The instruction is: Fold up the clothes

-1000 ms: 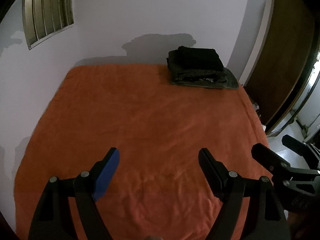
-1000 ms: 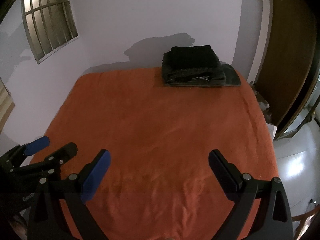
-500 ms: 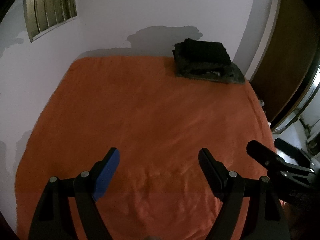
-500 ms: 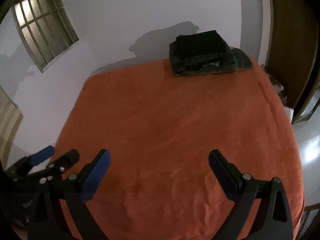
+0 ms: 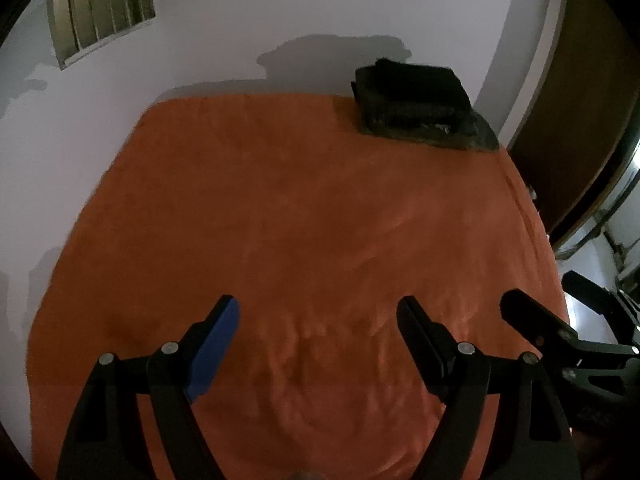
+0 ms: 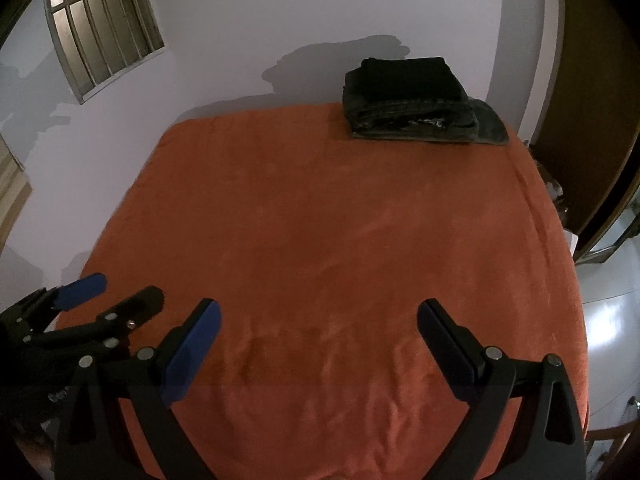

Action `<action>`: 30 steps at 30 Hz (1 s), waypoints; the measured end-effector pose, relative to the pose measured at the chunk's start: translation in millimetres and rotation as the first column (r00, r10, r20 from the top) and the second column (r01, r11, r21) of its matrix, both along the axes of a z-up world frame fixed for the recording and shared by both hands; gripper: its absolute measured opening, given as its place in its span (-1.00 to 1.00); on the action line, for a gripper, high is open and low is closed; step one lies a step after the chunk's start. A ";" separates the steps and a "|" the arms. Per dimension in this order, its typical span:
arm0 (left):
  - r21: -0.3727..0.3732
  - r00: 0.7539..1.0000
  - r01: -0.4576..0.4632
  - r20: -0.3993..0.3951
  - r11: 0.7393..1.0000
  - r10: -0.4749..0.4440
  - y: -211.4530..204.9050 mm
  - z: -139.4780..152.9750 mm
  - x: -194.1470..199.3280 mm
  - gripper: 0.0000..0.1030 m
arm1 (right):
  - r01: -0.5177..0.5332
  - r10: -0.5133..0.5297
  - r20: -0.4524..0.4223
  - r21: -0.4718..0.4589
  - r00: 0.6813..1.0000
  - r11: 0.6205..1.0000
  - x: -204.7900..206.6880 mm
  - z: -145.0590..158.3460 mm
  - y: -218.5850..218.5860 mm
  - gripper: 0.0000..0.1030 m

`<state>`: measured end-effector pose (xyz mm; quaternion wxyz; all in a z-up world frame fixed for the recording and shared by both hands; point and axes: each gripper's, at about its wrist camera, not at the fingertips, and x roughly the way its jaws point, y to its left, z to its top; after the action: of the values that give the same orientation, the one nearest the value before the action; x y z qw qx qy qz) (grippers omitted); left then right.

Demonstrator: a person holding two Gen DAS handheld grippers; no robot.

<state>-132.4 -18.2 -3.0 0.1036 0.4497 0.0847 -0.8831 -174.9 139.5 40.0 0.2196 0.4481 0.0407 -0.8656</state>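
1. Orange bedspread (image 5: 312,216) covers a bed that fills both views, pushed against a pale wall (image 6: 280,12); its cloth is lightly rumpled near the cameras and smooth further back.
2. High on the left of that wall sits a barred window (image 6: 102,28), dim and greyish.
3. Left gripper (image 5: 318,314) hangs above the near part of the bedspread with its jaws spread wide and nothing between them — one finger carries a blue pad (image 5: 214,350), the other looks plain black.
4. From the right wrist view the left gripper (image 6: 116,294) shows at the lower left edge, over the bed's left side.
5. Right gripper (image 6: 318,318) also hangs above the near cloth, jaws wide apart and empty, with a blue pad (image 6: 188,354) on its left finger.
6. In the left wrist view the right gripper (image 5: 548,294) shows at the right margin, near the bed's right edge.
7. Folded clothes (image 6: 416,98) lie in a dark stack on the far right corner of the bed, just beside the wall — well apart from both grippers. How many pieces it holds is hard to tell in this low light.
8. Beyond the stack, on the far right, stands a brown wooden door (image 5: 576,100).
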 end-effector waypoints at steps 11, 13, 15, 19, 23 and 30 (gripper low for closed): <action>0.023 0.999 0.004 -0.048 1.000 -0.003 -2.3 7.4 13.5 0.59 | 0.049 -0.049 -0.054 -0.007 0.997 0.999 1.6 16.2 12.2 0.91; 0.029 0.999 0.005 -0.053 1.000 -0.004 -3.1 9.7 14.9 0.59 | 0.063 -0.064 -0.062 -0.022 0.996 0.998 0.5 19.8 16.0 0.91; 0.029 0.998 0.005 -0.064 1.000 -0.003 -3.3 13.3 17.3 0.59 | 0.074 -0.077 -0.072 -0.033 0.994 0.997 0.0 23.2 19.4 0.91; 0.033 0.997 0.004 -0.083 0.999 -0.002 -2.5 18.4 22.5 0.59 | 0.085 -0.089 -0.102 -0.045 0.991 0.995 2.7 29.1 22.8 0.91; 0.036 0.996 0.003 -0.091 0.999 0.000 -4.5 21.1 26.3 0.59 | 0.079 -0.082 -0.113 -0.037 0.990 0.996 4.9 29.7 21.4 0.91; 0.039 0.996 -0.004 -0.085 0.999 0.007 -8.5 20.6 24.2 0.59 | 0.062 -0.064 -0.114 -0.028 0.991 0.998 8.1 29.5 18.9 0.91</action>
<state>-108.2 -26.7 17.6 0.0935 0.4131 0.1075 -0.8995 -166.8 158.5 69.4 0.1950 0.3960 0.0284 -0.8969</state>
